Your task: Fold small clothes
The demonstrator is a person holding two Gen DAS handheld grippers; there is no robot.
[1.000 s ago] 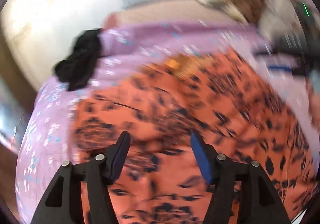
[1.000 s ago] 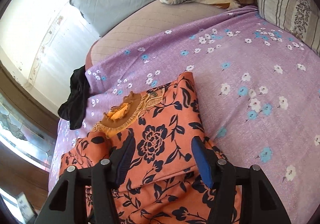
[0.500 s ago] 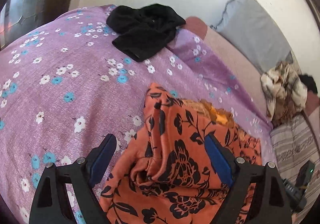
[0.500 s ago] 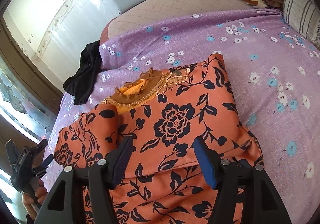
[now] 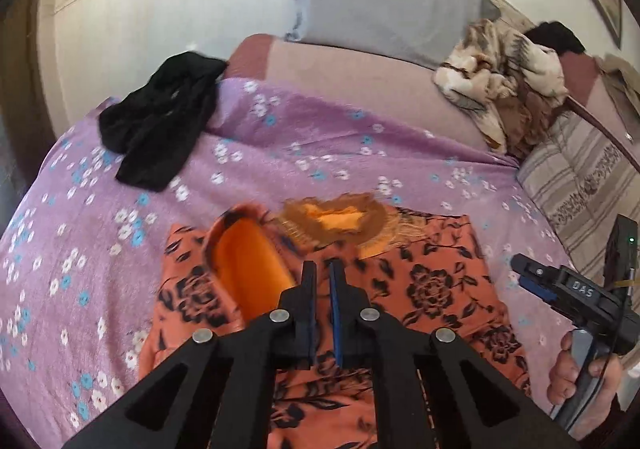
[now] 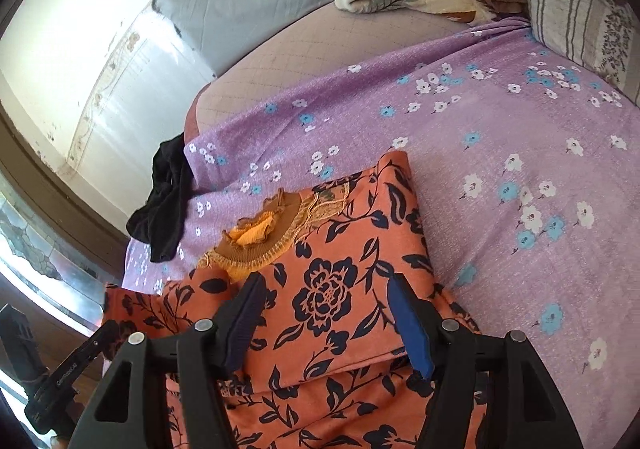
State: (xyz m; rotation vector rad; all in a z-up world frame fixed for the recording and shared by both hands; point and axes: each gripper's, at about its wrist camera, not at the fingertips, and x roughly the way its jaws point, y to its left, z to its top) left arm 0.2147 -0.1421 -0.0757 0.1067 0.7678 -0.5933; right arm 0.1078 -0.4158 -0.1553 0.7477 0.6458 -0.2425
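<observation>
On purple floral sheet (image 6: 500, 137) lay orange floral garment (image 6: 340, 269); left gripper (image 5: 322, 269) fingers nearly closed, whether pinching cloth unclear; right gripper (image 6: 324, 313) spread wide above it.

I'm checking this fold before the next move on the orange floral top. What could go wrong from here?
1. The left hand-held gripper looks nearly shut over the orange floral top, and I cannot tell whether it holds cloth. If it does, a pull may drag the folded layers askew.
2. The left sleeve gapes open, so it may bunch.
3. The black garment lies close by and could get swept in.
</observation>
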